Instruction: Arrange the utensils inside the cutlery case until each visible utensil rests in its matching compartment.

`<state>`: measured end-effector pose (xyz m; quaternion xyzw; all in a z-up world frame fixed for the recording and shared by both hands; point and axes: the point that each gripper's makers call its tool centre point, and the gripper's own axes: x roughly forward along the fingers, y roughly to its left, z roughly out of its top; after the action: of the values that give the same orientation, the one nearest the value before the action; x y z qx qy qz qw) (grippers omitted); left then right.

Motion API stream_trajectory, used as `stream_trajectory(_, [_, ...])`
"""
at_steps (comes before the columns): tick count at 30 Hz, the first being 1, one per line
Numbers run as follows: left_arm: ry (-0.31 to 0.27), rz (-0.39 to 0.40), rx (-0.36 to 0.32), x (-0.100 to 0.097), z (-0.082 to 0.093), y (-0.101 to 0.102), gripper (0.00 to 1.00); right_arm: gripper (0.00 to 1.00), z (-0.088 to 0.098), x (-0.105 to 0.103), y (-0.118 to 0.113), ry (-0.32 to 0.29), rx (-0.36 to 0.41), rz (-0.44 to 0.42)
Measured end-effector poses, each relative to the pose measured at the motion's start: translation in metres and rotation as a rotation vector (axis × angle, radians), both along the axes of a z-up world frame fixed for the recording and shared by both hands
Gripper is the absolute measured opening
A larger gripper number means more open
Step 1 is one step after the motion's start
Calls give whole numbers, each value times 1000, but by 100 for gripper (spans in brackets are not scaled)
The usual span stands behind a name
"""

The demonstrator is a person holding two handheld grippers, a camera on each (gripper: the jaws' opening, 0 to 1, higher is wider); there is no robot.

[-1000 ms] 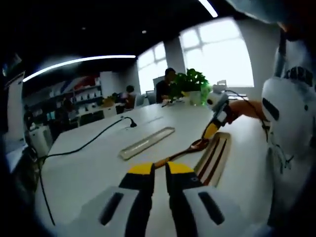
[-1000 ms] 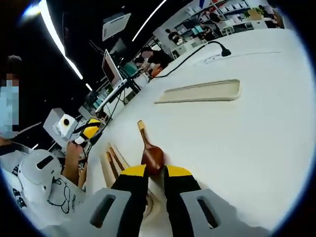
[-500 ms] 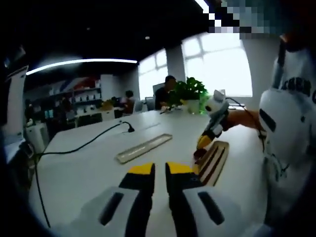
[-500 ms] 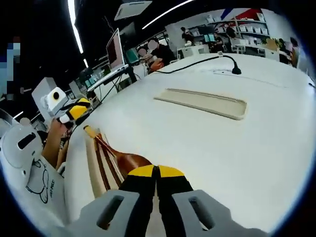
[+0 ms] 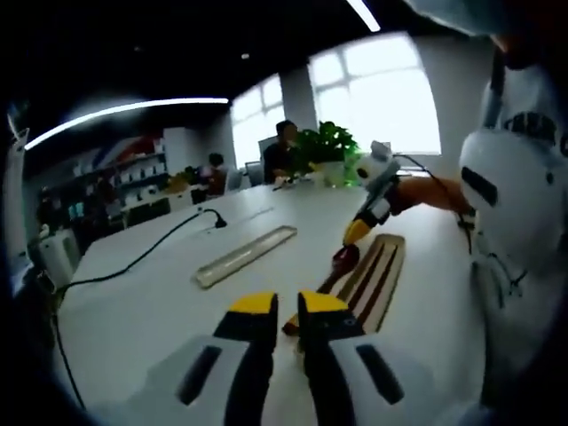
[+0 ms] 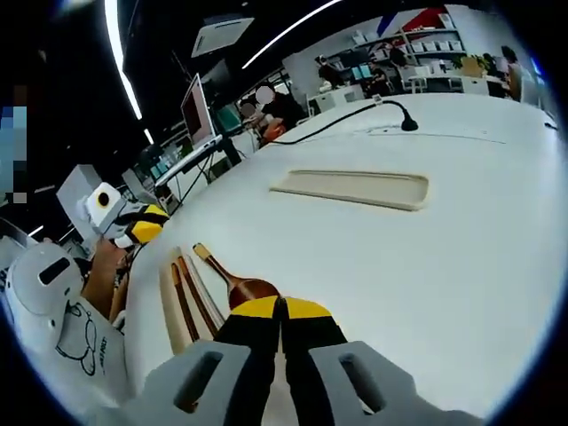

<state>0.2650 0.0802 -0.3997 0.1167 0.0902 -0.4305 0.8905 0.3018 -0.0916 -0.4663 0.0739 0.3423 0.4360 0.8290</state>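
Over worktop (image 6: 461, 266) | right hand-held gripper (image 6: 282, 312) clamped on spoon (image 6: 238, 282) bowl, beside case (image 6: 182, 306) | left hand-held gripper (image 5: 277, 306) slightly parted, empty | step: carrying spoon | next: lower into free slot

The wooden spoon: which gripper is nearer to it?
Right. The right gripper is shut on the wooden spoon at its bowl; the left gripper sits open just short of the handle end.

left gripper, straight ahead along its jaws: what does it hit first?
Probably the wooden spoon: its handle end lies just past the left gripper tips. Beyond it sits the cutlery case and the right gripper. Depth is hard to judge, so it may pass just above the handle.
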Motion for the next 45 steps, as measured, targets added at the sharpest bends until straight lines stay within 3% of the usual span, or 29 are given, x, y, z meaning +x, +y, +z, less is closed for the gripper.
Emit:
stream_trajectory(6, [-9,-61,54,11,1,-18,9,0,7,3,-1,-15,21,-10])
stream_trajectory(10, [-5,-117,99,14,-8,-38,9,0,9,5,-6,-22,33,-19])
stream_trajectory(13, [-7,-140,124,15,-13,-47,9,0,13,2,-9,-3,84,-28])
stream_trajectory(15, [-5,-150,129,14,-15,-50,10,0,13,0,-13,31,112,-38])
stream_trajectory(19, [-4,-146,133,15,-17,-49,10,7,13,-6,-17,181,213,-45])
stream_trajectory(21, [-6,-136,122,16,-16,-48,10,7,12,-10,-16,227,239,-29])
stream_trajectory(26, [-10,-110,89,14,-14,-45,10,8,11,-11,-14,256,252,-12])
stream_trajectory(29, [-12,-93,65,13,-12,-43,10,11,15,-16,-8,340,309,12])
stream_trajectory(36, [-10,-76,64,9,-16,-39,10,11,5,-14,-2,363,284,14])
stream_trajectory(45, [-9,-45,30,6,-19,-32,10,2,-1,-19,9,359,224,10])
